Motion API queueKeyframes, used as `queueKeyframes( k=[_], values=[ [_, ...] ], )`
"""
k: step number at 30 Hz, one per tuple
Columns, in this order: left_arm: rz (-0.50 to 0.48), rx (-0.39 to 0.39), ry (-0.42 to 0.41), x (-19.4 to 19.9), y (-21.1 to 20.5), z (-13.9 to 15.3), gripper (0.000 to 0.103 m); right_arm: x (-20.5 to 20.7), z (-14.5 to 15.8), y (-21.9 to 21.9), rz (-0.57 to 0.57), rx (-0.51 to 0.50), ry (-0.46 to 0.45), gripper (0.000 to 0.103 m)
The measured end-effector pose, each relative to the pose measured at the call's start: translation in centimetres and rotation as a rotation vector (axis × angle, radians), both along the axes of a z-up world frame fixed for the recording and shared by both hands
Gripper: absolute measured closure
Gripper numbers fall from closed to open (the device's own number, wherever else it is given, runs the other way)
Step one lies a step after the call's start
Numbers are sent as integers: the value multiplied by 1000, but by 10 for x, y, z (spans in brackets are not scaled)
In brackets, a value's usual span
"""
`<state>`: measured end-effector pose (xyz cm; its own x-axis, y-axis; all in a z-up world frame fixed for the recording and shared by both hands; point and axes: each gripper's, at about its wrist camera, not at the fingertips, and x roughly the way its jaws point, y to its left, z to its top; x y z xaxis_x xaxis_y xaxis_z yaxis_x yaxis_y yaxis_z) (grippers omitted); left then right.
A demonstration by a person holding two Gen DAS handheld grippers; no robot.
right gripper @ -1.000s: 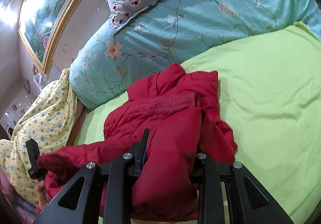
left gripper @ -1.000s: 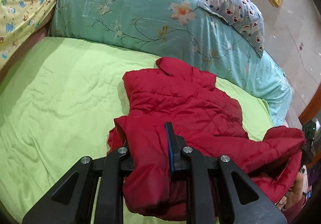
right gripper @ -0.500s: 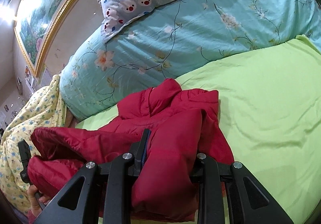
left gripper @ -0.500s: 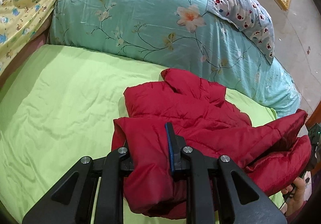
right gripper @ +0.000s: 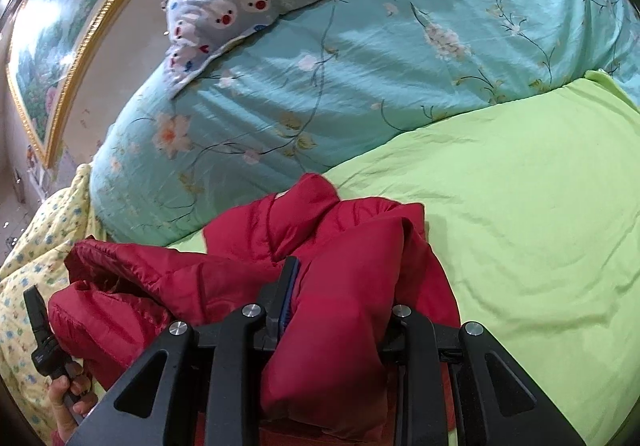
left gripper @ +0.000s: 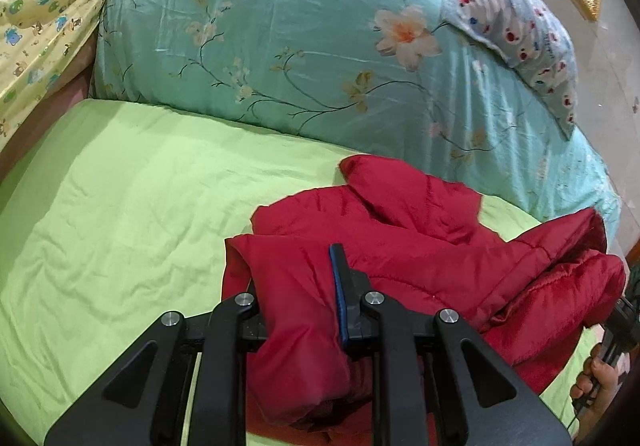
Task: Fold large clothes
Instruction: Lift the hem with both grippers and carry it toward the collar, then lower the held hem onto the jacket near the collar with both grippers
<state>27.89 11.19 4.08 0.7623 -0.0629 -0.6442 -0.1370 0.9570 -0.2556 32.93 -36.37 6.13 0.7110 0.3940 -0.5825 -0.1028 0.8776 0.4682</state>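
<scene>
bed [left gripper: 120,214]: covered by a lime-green sheet, wrinkled; seen in both wrist views.
duvet [left gripper: 280,46]: teal, floral print, bunched along the far edge of the bed; a grey-blue pillow [left gripper: 516,26] with a red-and-white animal print is laid on its top.
yellow blanket [left gripper: 36,6]: cartoon print, piled at the far left corner in the left wrist view.
framed picture [right gripper: 52,58]: gilt frame, hung on the wall behind the duvet.
jacket [left gripper: 400,246]: red, quilted, puffy; partly lifted off the sheet, far part rested on the bed near the duvet.
jacket axis: long axis is run from the near edge toward the duvet; collar [left gripper: 384,178] is pointed away from the cameras, toward the duvet. The near hem is stretched sideways between the two grippers.
left gripper [left gripper: 296,298]: clamped on a thick fold of the jacket; fabric is bulged between the fingers and draped down over them.
right gripper [right gripper: 344,302]: closed on a thick fold of the jacket's other near corner; fabric is spilled over the right finger.
hands: a right hand [left gripper: 596,386] is seen at the lower right of the left wrist view, a left hand [right gripper: 68,406] at the lower left of the right wrist view, each wrapped on a gripper handle.
</scene>
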Motion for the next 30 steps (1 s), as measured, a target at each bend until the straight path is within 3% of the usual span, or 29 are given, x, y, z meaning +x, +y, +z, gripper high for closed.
queueKeyframes(
  k=[30],
  values=[
    [35,100,154,133,-9,-52,85,110,-53,15,-64,-119,111,76]
  ],
)
